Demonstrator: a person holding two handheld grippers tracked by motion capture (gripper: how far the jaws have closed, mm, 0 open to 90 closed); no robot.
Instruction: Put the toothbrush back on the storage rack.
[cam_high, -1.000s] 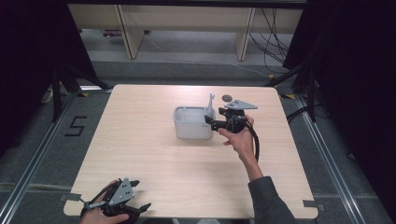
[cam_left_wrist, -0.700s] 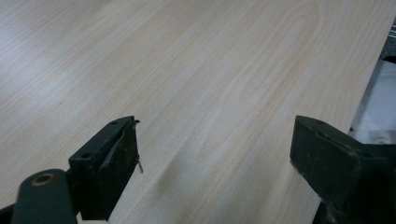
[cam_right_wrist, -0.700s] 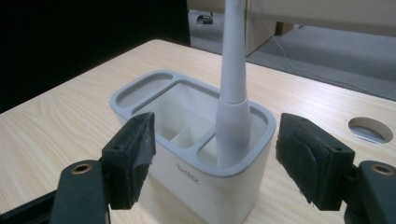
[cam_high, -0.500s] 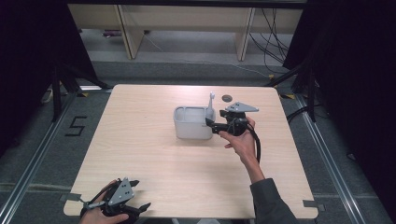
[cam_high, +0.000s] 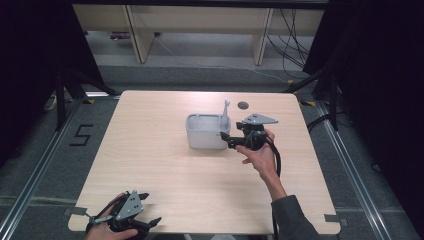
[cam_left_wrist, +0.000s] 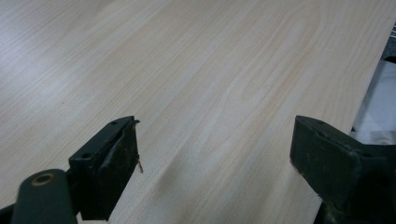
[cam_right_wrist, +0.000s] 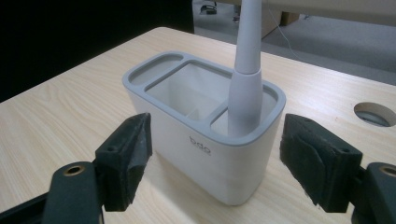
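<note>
My right gripper (cam_high: 226, 138), jaws apart and just been opening, sits beside the caddy (cam_high: 206, 132) near the table's (cam_high: 150, 150) far edge, brush (cam_right_wrist: 246, 70) parked upright inside; left gripper (cam_high: 150, 222) idle, apart

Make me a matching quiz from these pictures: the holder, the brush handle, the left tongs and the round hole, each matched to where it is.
1. holder
2. brush handle
3. left tongs
4. round hole

A. near table edge
B. far side of table
C. middle of table
D. standing in an end compartment

Pairs: 1-C, 2-D, 3-A, 4-B
</note>
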